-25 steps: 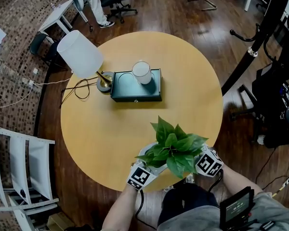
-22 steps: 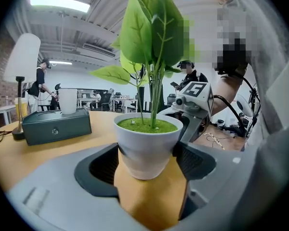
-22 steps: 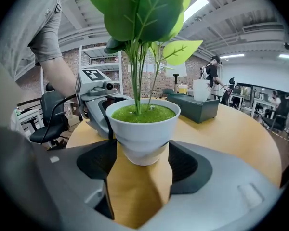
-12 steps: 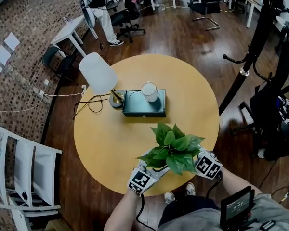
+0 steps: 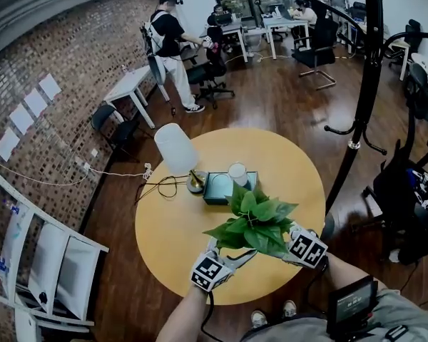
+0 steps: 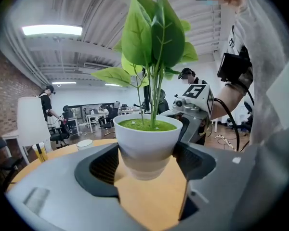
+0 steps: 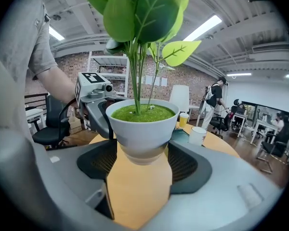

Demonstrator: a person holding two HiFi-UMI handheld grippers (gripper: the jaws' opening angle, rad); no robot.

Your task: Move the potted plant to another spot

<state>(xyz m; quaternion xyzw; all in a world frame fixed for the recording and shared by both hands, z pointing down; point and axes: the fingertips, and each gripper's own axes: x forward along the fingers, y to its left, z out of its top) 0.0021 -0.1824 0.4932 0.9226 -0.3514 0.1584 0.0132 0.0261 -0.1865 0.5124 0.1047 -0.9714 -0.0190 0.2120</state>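
The potted plant, green leaves (image 5: 255, 223) in a white pot (image 6: 147, 141), hangs in the air above the near part of the round wooden table (image 5: 171, 241). My left gripper (image 5: 230, 258) holds the pot from the left and my right gripper (image 5: 285, 244) from the right. In the left gripper view the pot sits between the dark pads (image 6: 106, 165), with the table top below its base. The right gripper view shows the same pot (image 7: 142, 129) squeezed between its pads (image 7: 188, 162), and the left gripper (image 7: 94, 97) beyond. From the head view the leaves hide the pot.
Towards the back of the table stand a white-shaded lamp (image 5: 175, 148), a dark green box (image 5: 217, 189) and a white cup (image 5: 237, 173). A black coat stand (image 5: 364, 84) rises at the right. White shelving (image 5: 50, 262) is at the left. A person (image 5: 167, 41) stands further back among desks.
Both grippers have risen together with the pot, lifting it well above the table. The head view has tilted up, so the table looks smaller and more of the room shows.
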